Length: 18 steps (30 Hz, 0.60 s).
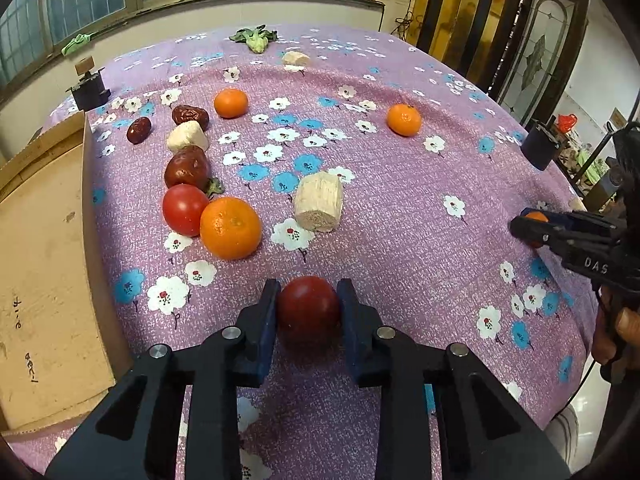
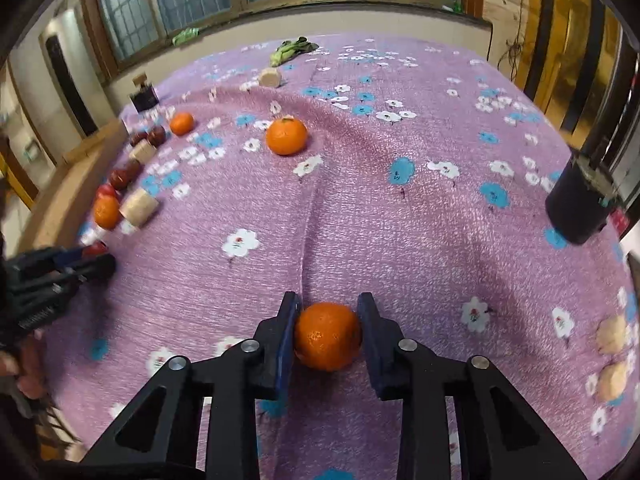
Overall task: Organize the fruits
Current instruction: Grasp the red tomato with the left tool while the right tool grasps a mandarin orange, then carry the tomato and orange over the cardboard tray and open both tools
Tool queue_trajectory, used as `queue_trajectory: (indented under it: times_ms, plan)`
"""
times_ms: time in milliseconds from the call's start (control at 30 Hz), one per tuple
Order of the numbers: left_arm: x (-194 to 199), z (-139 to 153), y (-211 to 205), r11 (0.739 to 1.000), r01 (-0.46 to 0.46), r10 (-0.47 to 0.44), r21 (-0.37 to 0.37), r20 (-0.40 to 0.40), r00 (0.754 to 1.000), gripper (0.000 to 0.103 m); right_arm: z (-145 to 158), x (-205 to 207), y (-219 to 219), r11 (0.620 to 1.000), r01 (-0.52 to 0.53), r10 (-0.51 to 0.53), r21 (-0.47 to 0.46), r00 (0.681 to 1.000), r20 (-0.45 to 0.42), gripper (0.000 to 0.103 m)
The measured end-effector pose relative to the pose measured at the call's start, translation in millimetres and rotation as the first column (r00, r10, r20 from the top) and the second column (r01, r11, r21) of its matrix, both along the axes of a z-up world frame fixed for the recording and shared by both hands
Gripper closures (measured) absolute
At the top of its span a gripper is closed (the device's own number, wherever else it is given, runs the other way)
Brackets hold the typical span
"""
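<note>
While gathering remains unfinished: left gripper clamped on smooth red tomato, right gripper clamped on dimpled orange mandarin, both low over purple floral cloth. Beyond: row beside cardboard box, with tomato, mandarin, wrinkled dates. Farther off: stray mandarin, fibrous pale cylinder, leafy greens unsorted.

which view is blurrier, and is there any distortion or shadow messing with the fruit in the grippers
Right wrist view: softer, smeared at its left edge around the left gripper; the orange in the right gripper stays sharp. Left wrist view: crisp, tomato in shadow. Both: fisheye bends the window frames and table edges.
</note>
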<state>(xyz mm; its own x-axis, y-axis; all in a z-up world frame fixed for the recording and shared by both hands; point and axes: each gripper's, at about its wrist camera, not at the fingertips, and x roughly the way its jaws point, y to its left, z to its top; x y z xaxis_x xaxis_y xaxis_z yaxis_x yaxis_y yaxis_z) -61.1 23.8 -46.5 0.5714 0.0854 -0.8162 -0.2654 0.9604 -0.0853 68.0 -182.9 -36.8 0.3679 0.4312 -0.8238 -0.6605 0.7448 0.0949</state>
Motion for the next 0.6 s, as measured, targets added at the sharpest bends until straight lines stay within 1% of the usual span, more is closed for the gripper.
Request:
queue_trajectory:
  times_ms: [67, 167, 300, 467, 600]
  plan:
    - [-1, 1, -2, 1.0, 0.002, -0.002, 0.007, -0.003, 1.0, 0.077, 5, -4, 2, 1.0, -0.009, 0.009, -0.004, 1.0, 0.018, 0.072]
    - [-4, 3, -3, 1.0, -0.004, 0.004, 0.011, -0.002, 1.0, 0.077, 14, -12, 7, 0.999, -0.033, 0.033, 0.023, 0.999, 0.021, 0.073]
    - [-12, 13, -3, 0.999, -0.018, 0.018, 0.03, 0.018, 1.0, 0.077, 26, -22, 18, 0.997, -0.066, 0.064, 0.047, 0.997, 0.037, 0.073]
    - [-25, 25, 6, 0.997, -0.06, 0.058, 0.041, 0.049, 0.997, 0.077, 36, -34, 38, 0.991, -0.115, 0.113, 0.067, 0.993, 0.044, 0.073]
    - [-40, 34, 22, 0.993, -0.108, 0.105, 0.039, 0.073, 0.992, 0.077, 41, -47, 57, 0.984, -0.16, 0.156, 0.075, 0.986, 0.05, 0.073]
